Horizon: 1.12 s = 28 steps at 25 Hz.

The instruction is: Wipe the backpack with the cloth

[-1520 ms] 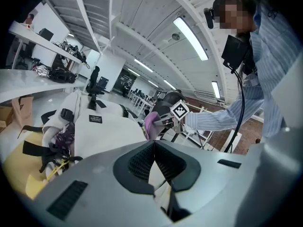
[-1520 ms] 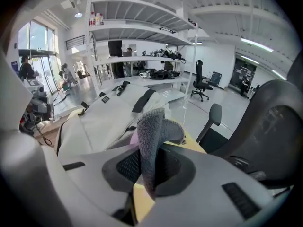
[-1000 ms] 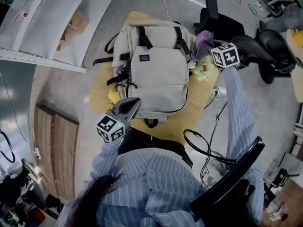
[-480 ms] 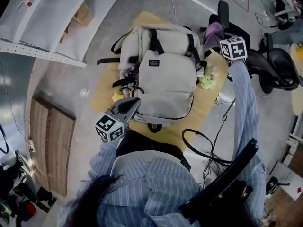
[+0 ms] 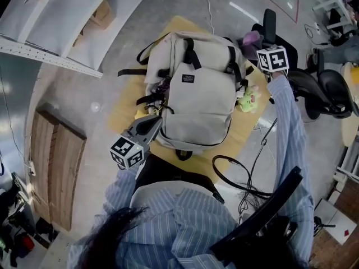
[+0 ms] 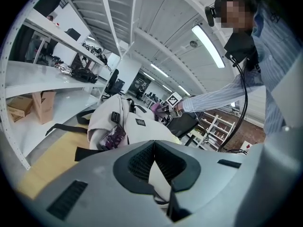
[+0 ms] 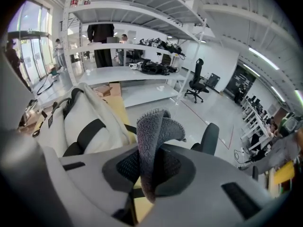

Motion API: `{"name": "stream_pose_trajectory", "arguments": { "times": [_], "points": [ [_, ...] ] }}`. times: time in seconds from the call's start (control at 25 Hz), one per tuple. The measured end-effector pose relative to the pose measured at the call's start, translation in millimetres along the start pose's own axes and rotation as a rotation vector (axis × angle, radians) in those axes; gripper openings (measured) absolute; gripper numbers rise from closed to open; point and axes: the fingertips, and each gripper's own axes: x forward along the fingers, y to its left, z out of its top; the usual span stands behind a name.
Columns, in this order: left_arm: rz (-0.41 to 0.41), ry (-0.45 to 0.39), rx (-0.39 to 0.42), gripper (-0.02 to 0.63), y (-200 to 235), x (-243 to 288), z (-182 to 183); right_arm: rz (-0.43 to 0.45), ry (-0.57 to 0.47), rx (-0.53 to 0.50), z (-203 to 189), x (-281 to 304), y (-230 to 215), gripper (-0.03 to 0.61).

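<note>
Right tool [image 5: 261, 50] grips the purple-grey cloth [image 5: 250, 37] at the far right corner of the desk [image 5: 124, 110], just beside the top of the beige backpack [image 5: 202, 100]; contact unclear. Backpack lies flat, covering most of the desk. Left tool [image 5: 157, 120] hovers at the near left edge, over the backpack's lower corner. Green toy [image 5: 247, 98] lies by the right edge.

Left gripper view: left tool [image 6: 153, 148] clenched, pads meeting, nothing between; backpack [image 6: 137, 126] ahead.

Right gripper view: right tool [image 7: 152, 160] clamped on the folded cloth [image 7: 154, 126], which sticks up; backpack [image 7: 90, 119] to its left, office chair [image 7: 208, 138] behind.
</note>
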Motion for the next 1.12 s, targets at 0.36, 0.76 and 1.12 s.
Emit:
{"name": "stream_pose_trajectory", "arguments": {
  "times": [0.36,0.76,1.12],
  "points": [
    [0.019,-0.032,-0.020,0.005,12,-12,-4,0.107,0.012,-0.183,29,14,58,0.041],
    [0.083,-0.079,-0.044,0.005,32,-53,-7,0.162,-0.046,-0.311,101,19,119,0.041],
    [0.180,-0.122,-0.082,0.005,54,-100,-12,0.293,-0.092,-0.437,165,36,210,0.041]
  ]
}}
